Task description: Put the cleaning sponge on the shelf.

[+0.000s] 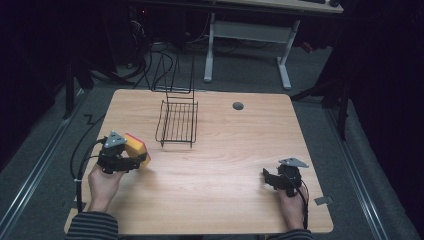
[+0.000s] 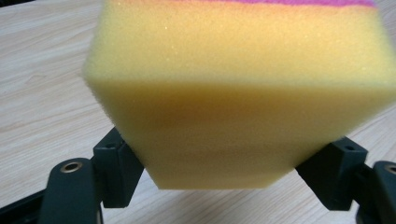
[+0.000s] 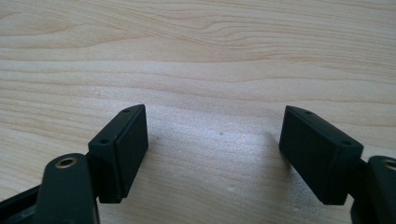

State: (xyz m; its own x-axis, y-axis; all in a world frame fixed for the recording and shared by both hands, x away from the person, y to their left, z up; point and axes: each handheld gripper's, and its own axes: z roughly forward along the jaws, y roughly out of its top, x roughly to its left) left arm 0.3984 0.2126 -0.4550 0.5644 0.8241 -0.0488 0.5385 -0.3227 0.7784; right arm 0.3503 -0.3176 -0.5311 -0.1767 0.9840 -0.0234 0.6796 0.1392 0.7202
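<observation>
High view: one sponge (image 1: 136, 145), one wire rack (image 1: 177, 122), two grippers

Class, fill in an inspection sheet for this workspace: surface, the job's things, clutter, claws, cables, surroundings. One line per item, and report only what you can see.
Surface: light wooden table, with a round grey cable port near the far edge.
Job's things: yellow sponge with a pink top layer; black wire rack standing at the far centre.
Clutter: nothing seen on the table.
Claws: left claw shut on the sponge, at the table's left edge; right claw open, nothing between its jaws, low over bare wood at the right.
Cables: a black cable trails from the left claw off the table edge; tangled cables on the floor beyond.
Surroundings: dark room, grey carpet, white desk frame behind.
</observation>
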